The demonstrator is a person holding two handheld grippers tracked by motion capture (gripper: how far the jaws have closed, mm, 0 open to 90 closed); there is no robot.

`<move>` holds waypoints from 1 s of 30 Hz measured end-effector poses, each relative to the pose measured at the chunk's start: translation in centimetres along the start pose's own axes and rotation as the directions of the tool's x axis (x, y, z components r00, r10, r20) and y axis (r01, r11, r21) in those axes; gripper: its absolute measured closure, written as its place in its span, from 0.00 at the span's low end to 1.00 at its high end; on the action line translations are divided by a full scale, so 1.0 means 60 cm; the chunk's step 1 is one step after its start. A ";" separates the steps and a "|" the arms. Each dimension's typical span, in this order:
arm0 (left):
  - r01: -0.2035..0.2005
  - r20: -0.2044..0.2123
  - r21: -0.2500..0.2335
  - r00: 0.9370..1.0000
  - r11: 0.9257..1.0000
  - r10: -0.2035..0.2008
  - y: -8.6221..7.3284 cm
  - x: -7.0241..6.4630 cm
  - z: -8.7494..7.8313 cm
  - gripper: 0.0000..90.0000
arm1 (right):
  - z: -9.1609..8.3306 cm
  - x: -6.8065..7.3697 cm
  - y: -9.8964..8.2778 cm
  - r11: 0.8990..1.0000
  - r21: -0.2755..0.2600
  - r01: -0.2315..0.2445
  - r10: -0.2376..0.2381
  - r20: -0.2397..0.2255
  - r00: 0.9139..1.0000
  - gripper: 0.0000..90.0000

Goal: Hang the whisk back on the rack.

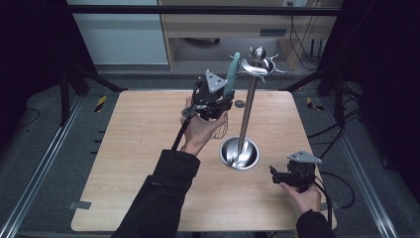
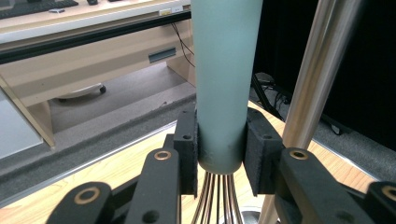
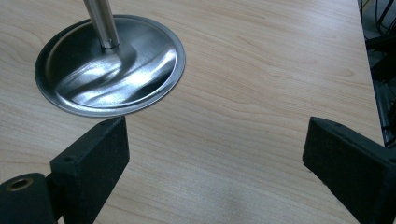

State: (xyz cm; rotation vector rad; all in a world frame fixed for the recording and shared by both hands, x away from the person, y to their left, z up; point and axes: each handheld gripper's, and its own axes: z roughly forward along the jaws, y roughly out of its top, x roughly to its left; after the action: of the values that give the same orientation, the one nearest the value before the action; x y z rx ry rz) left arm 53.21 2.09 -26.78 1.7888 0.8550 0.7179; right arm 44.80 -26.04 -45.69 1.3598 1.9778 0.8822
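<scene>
On the wooden tabletop [image 1: 138,148] stands a steel utensil stand [image 1: 246,119], left gripper [image 1: 214,101] clamping a whisk's teal handle [image 2: 224,79] upright beside its pole, right gripper [image 3: 215,154] gaping wide near the base

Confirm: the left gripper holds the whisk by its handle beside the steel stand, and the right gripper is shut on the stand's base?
Not quite. The right gripper is open and holds nothing; the right gripper view shows its fingers spread over bare table short of the stand's base. The rest holds: the left gripper grips the whisk by its handle.
</scene>
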 end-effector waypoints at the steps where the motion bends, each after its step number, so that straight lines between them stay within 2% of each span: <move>1: 0.004 0.004 -0.001 1.000 1.000 -0.004 -0.002 0.000 0.001 0.77 | 0.000 0.000 0.000 1.000 0.001 -0.001 0.001 -0.001 1.000 0.08; 6: -0.015 -0.016 -0.016 1.000 1.000 0.015 -0.004 0.000 0.004 0.77 | 0.001 0.000 0.000 1.000 0.002 0.000 0.000 0.001 1.000 0.08; 9: -0.013 -0.021 -0.016 1.000 1.000 0.013 -0.006 -0.001 0.006 0.77 | 0.001 0.000 0.000 1.000 0.002 0.002 -0.002 0.002 1.000 0.08; 15: -0.013 -0.032 -0.050 0.999 0.999 0.011 -0.011 -0.004 0.018 0.76 | 0.001 0.001 0.000 1.000 0.007 0.005 -0.005 0.003 1.000 0.08; 23: -0.009 -0.022 -0.060 1.000 0.998 0.008 -0.012 -0.005 0.022 0.76 | 0.003 0.002 0.000 1.000 0.010 0.010 -0.010 0.000 1.000 0.08; 28: -0.022 -0.016 -0.064 1.000 0.998 0.021 -0.014 -0.005 0.022 0.75 | 0.002 0.001 0.000 1.000 0.008 0.012 -0.012 0.001 1.000 0.08; 30: -0.011 -0.002 -0.069 1.000 0.998 0.010 -0.016 -0.004 0.019 0.73 | 0.002 0.001 0.000 1.000 0.009 0.010 -0.010 0.001 1.000 0.08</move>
State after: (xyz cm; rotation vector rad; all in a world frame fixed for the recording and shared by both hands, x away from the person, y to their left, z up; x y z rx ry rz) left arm 53.75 1.54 -28.07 1.7330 0.8131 0.7469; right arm 44.87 -25.94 -45.81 1.3537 1.9891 0.8683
